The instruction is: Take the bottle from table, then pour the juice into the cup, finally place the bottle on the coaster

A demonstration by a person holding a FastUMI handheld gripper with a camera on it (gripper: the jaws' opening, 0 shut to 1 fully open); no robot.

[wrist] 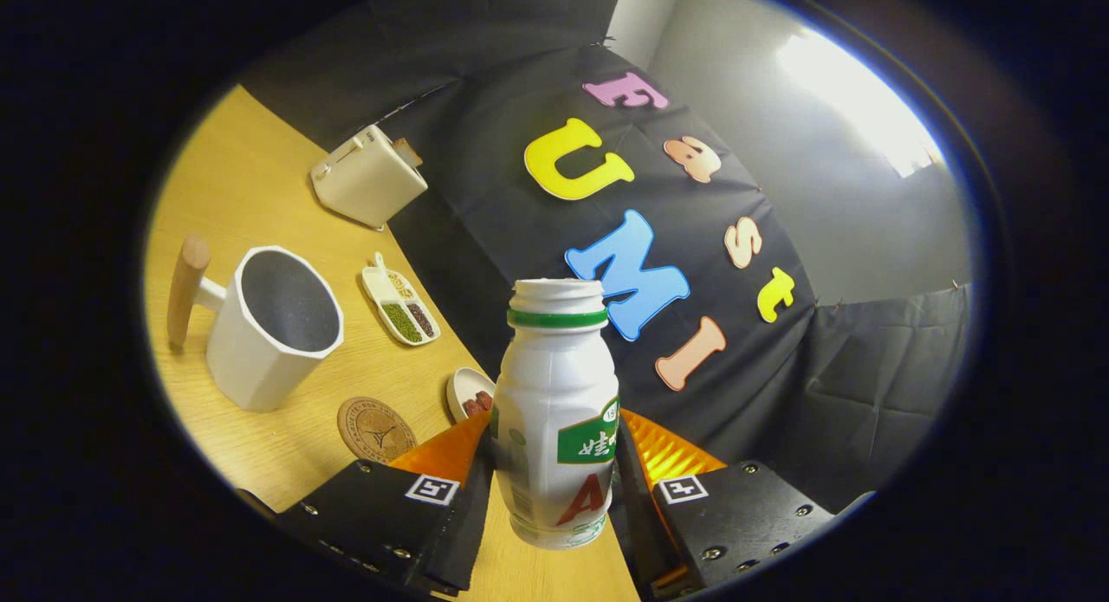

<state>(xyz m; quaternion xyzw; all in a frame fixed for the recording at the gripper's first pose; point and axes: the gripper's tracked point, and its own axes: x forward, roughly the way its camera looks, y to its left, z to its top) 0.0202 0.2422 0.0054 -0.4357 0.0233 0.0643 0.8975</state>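
A white plastic bottle (554,411) with a green neck ring and an uncapped mouth stands between my fingers, and the gripper (554,485) is shut on its lower body. The whole view is tilted, and the bottle is lifted above the wooden table (260,178). A white faceted cup (273,325) with a wooden handle stands on the table beyond the left finger; its inside looks dark. A round brown coaster (376,429) lies on the table between the cup and my left finger.
A cream toaster (368,176) stands at the far end of the table. A small divided dish (400,309) of seeds lies past the cup. A little white bowl (470,392) with red pieces sits near the table's edge beside the bottle.
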